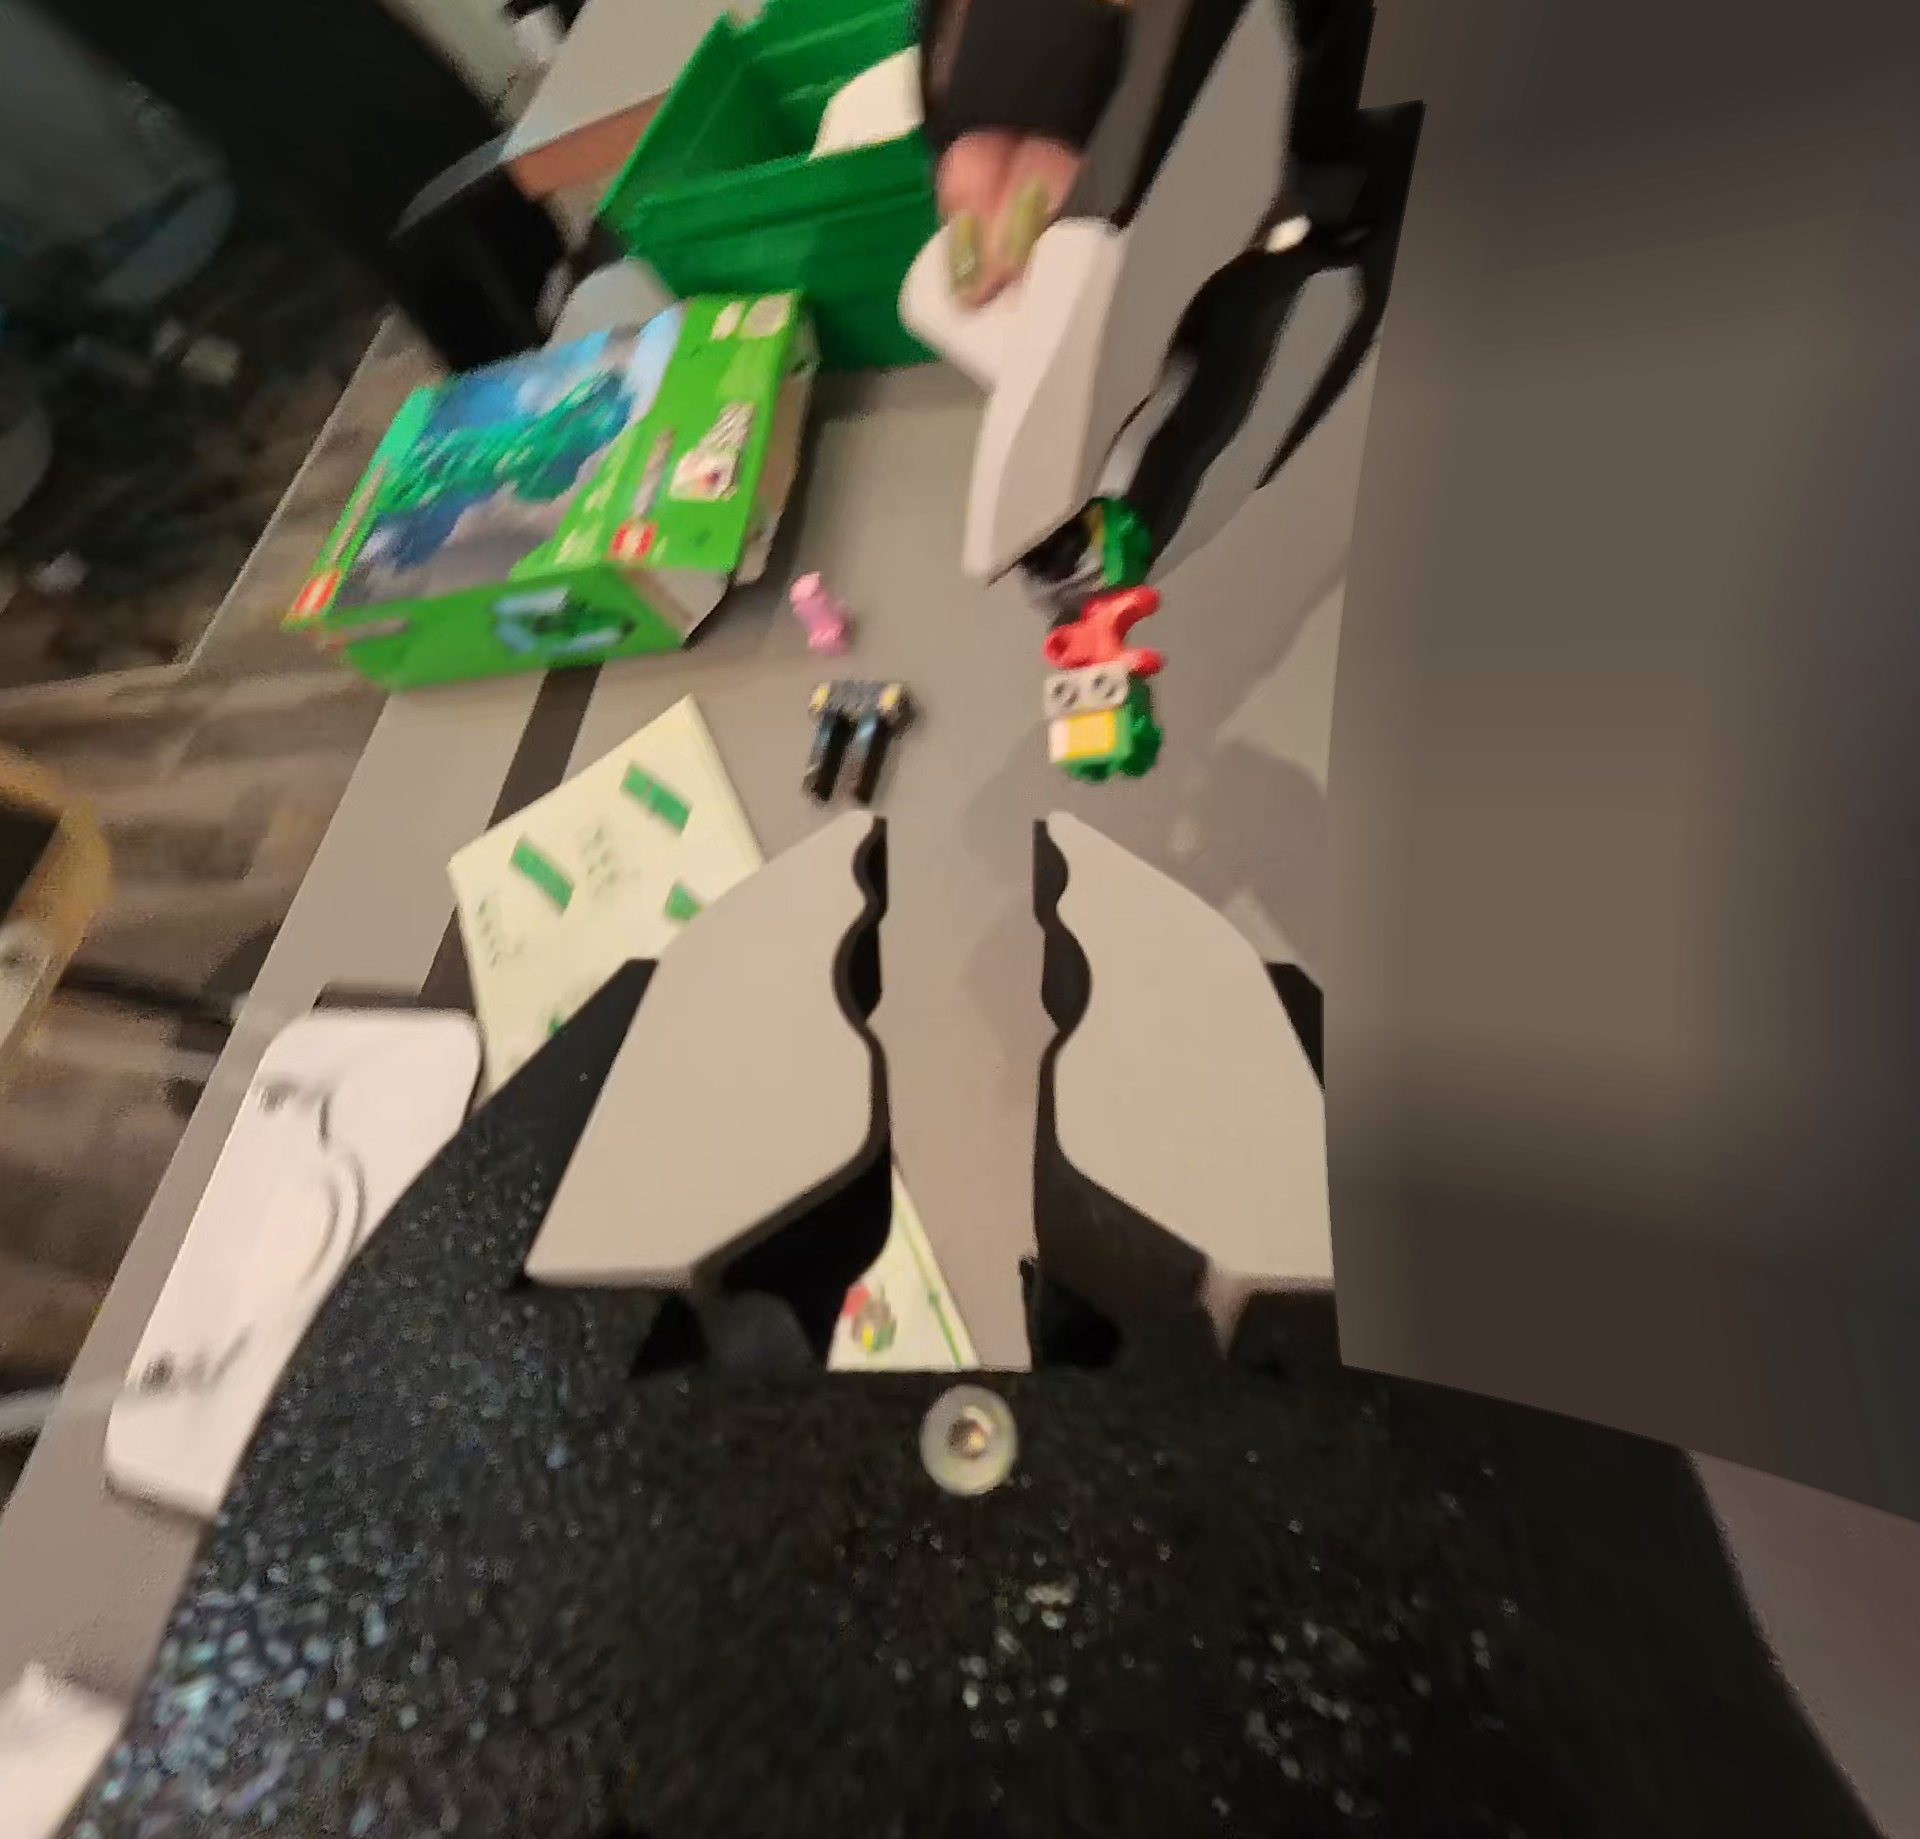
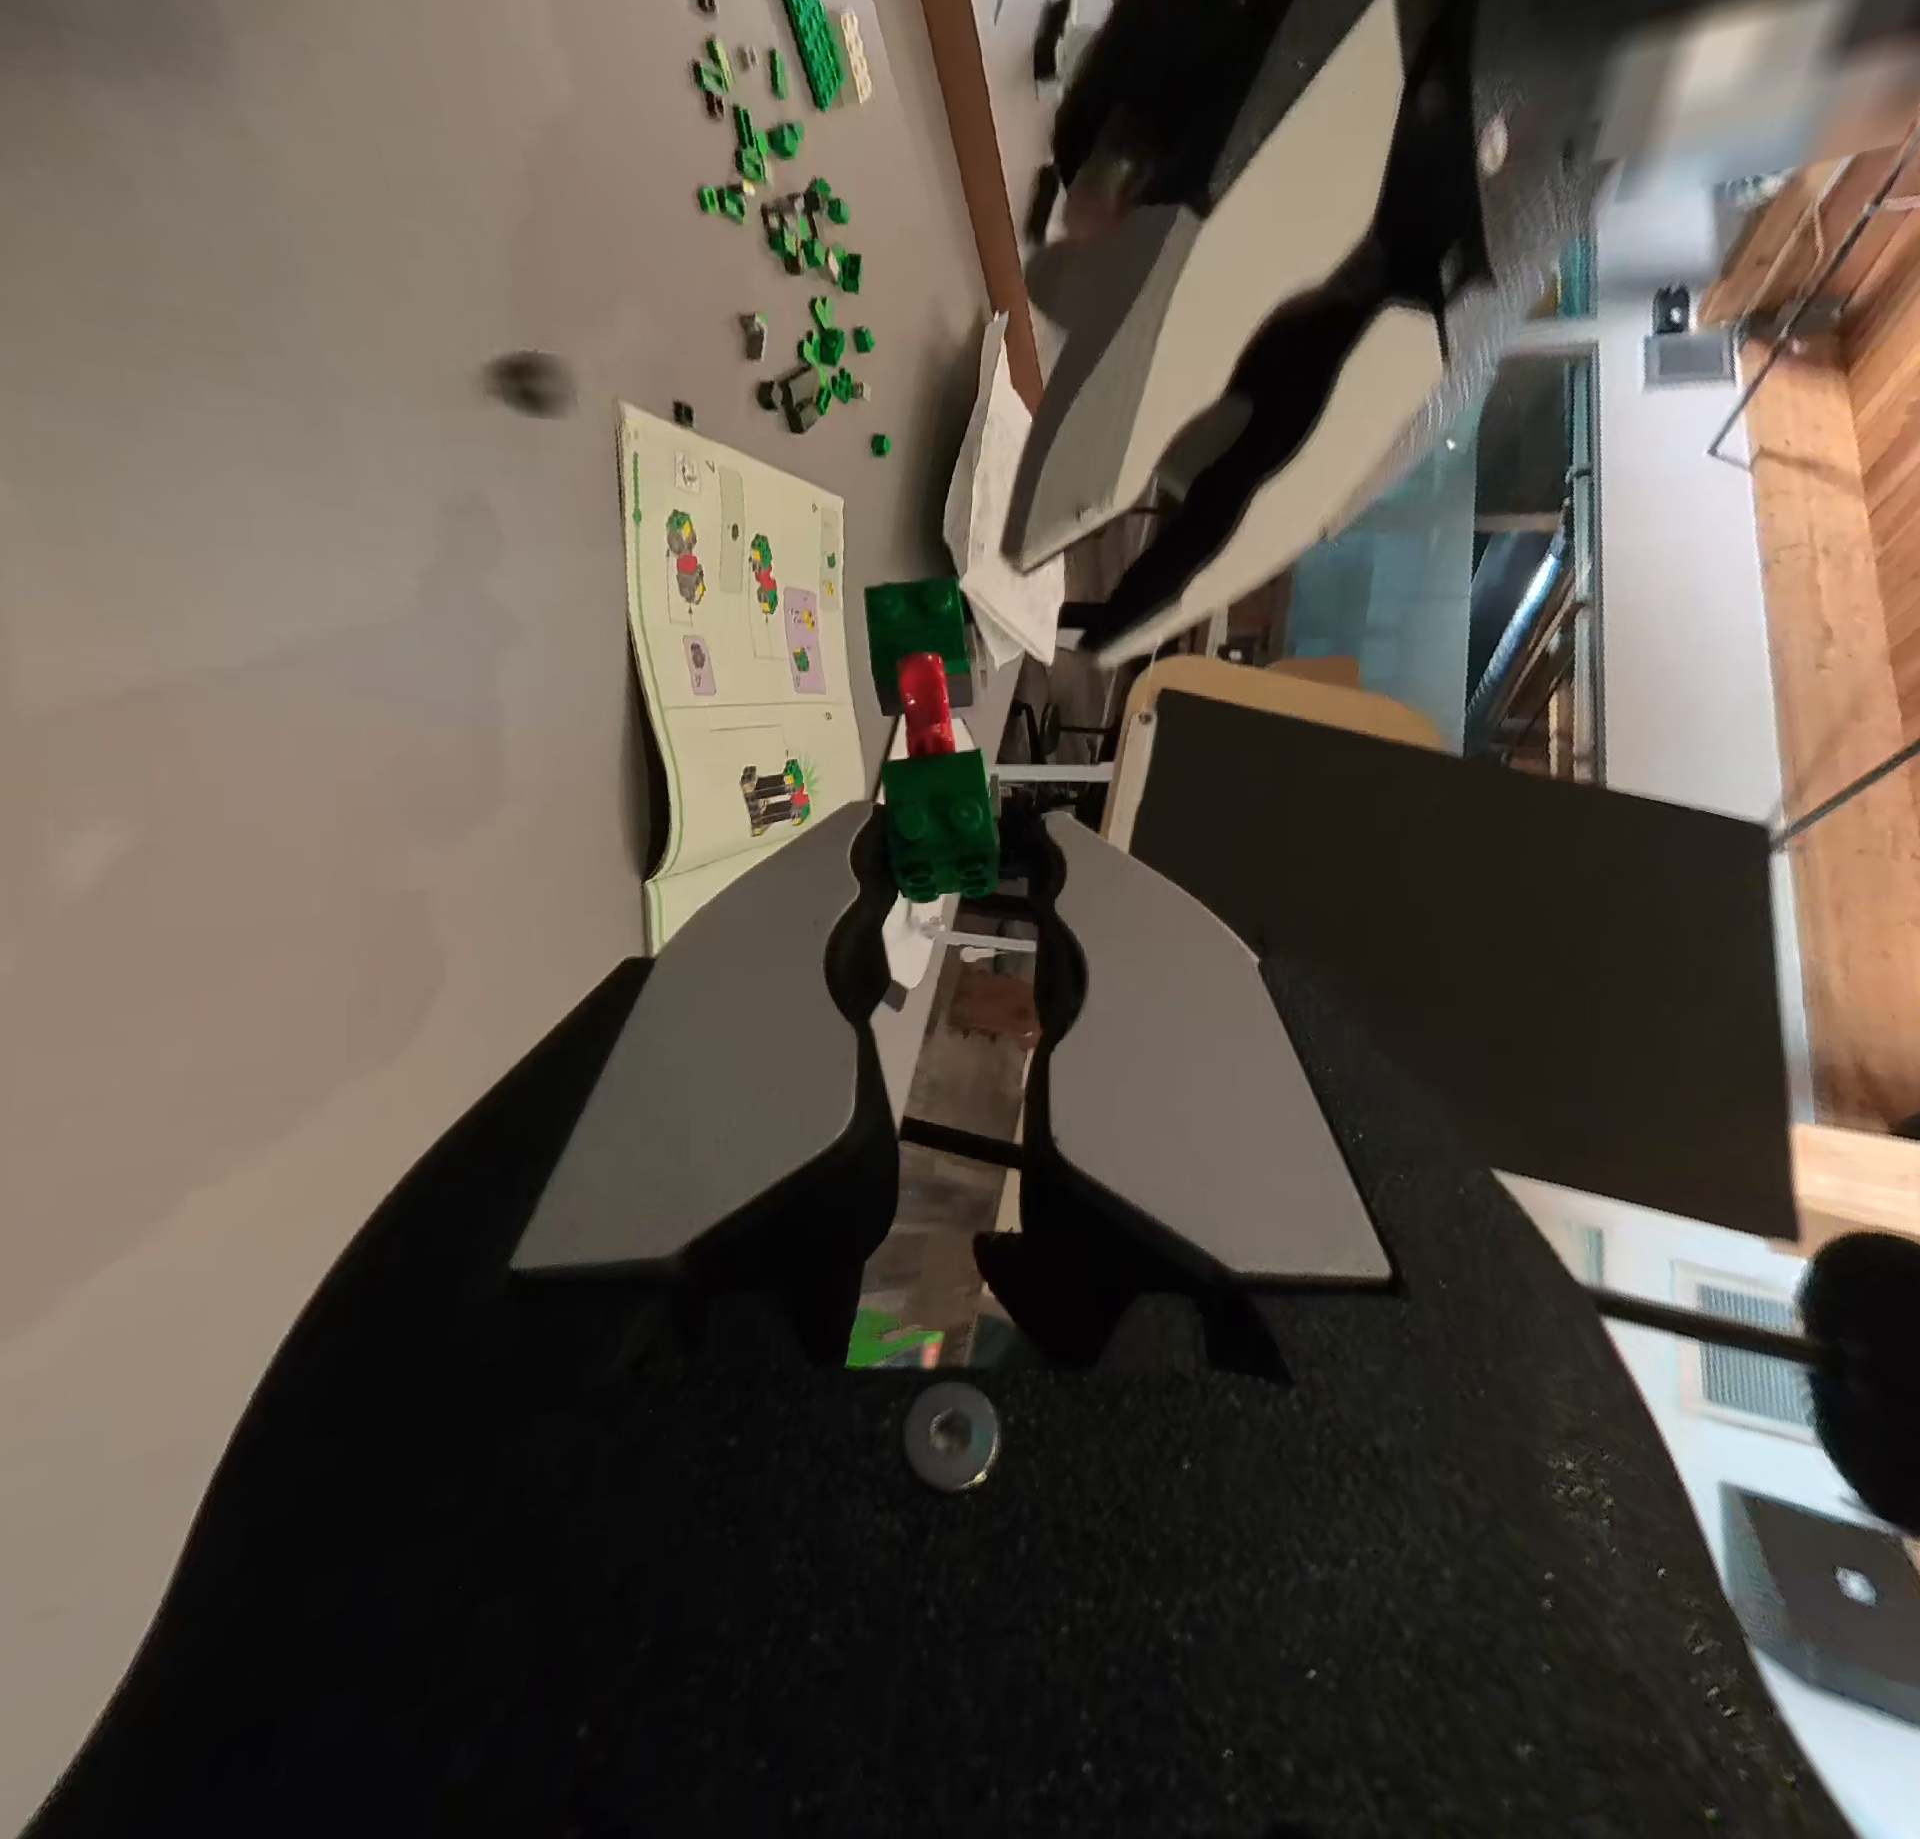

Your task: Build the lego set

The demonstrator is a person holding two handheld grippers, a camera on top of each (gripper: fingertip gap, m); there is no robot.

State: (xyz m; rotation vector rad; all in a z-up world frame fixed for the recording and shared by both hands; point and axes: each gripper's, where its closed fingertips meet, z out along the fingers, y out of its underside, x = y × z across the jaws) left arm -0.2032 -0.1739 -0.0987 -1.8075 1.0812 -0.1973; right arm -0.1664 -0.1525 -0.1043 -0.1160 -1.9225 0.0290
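Observation:
My right gripper (image 2: pixel 961 833) is shut on a green block (image 2: pixel 940 839) of a small lego assembly. A red connector (image 2: pixel 925 714) joins this block to a second green block (image 2: pixel 914 610) beyond the fingertips. In the left wrist view the right gripper (image 1: pixel 1091 553) holds the assembly above the grey table (image 1: pixel 935 501), with the red connector (image 1: pixel 1101 631) and a grey, yellow and green block (image 1: pixel 1101 735) hanging down. My left gripper (image 1: pixel 961 833) is open and empty, just short of a small black figure piece (image 1: pixel 857 740). It also shows open in the right wrist view (image 2: pixel 1060 600).
A pink piece (image 1: pixel 821 615), the green lego box (image 1: pixel 561 501) and a green bin (image 1: pixel 790 179) lie farther off. The open instruction booklet (image 2: pixel 748 646) lies beside the assembly. Several loose green pieces (image 2: pixel 800 231) and a long green plate (image 2: pixel 805 13) lie beyond it. A white object (image 1: pixel 291 1218) sits at the table edge.

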